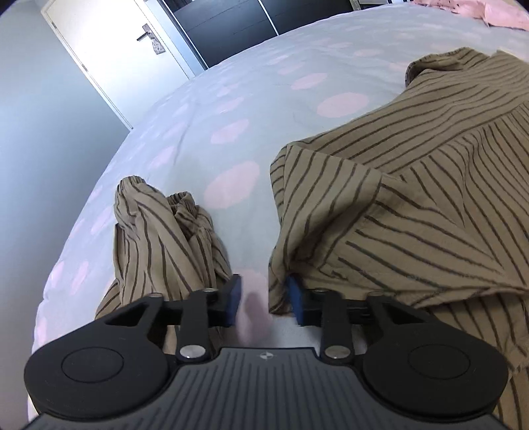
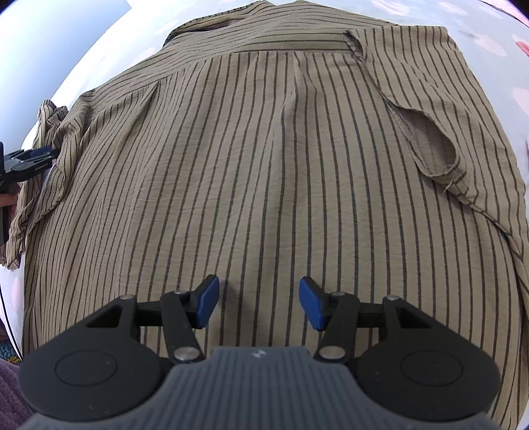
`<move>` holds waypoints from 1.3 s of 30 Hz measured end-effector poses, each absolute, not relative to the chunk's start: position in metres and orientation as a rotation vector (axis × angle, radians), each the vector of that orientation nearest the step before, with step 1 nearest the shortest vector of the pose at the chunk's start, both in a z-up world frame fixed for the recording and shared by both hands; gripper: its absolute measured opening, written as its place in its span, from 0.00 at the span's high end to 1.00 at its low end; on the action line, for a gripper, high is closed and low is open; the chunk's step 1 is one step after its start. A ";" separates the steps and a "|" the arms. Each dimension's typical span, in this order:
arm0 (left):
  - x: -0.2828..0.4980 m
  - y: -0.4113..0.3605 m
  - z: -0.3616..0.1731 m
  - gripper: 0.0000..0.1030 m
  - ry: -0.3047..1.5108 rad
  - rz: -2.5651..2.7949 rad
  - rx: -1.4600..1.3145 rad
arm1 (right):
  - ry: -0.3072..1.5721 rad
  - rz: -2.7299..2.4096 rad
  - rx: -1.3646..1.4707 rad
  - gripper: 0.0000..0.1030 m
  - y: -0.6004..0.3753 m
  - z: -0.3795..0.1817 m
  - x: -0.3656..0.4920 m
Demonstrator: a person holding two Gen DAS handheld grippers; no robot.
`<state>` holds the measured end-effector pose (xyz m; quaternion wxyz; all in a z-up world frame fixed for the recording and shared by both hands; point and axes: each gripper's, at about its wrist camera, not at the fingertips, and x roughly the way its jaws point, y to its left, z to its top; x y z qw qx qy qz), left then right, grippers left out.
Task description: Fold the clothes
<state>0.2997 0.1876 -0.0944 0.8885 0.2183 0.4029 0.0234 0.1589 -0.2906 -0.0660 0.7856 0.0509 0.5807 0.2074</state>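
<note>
You are in a bedroom at home. A big bed [image 1: 264, 99] with a pale sheet and pink spots fills the view, a white door [image 1: 109, 43] with a handle stands at eleven o'clock, and a dark wardrobe [image 1: 231, 23] stands at twelve.

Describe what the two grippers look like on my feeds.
Both match: left gripper and right gripper have black linkage arms with silver pivot pins, blue pads on the fingertips, round black discs each side, and a ribbed grey body bearing a small round marker. No cables or sleeves show.
</note>
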 end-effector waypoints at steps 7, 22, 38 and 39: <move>0.302 0.207 -0.040 0.98 0.852 -0.110 0.081 | 1.256 0.449 0.127 0.43 -0.294 -0.068 0.160; 0.379 0.164 -0.028 0.79 0.879 -0.411 -0.398 | 1.257 0.464 0.131 0.40 -0.301 -0.065 0.152; 0.370 0.192 -0.053 0.73 0.874 -0.164 -0.159 | 1.264 0.459 0.133 0.39 -0.295 -0.068 0.153; 0.374 0.193 -0.060 0.73 0.890 -0.165 -0.155 | 1.265 0.458 0.134 0.38 -0.296 -0.068 0.153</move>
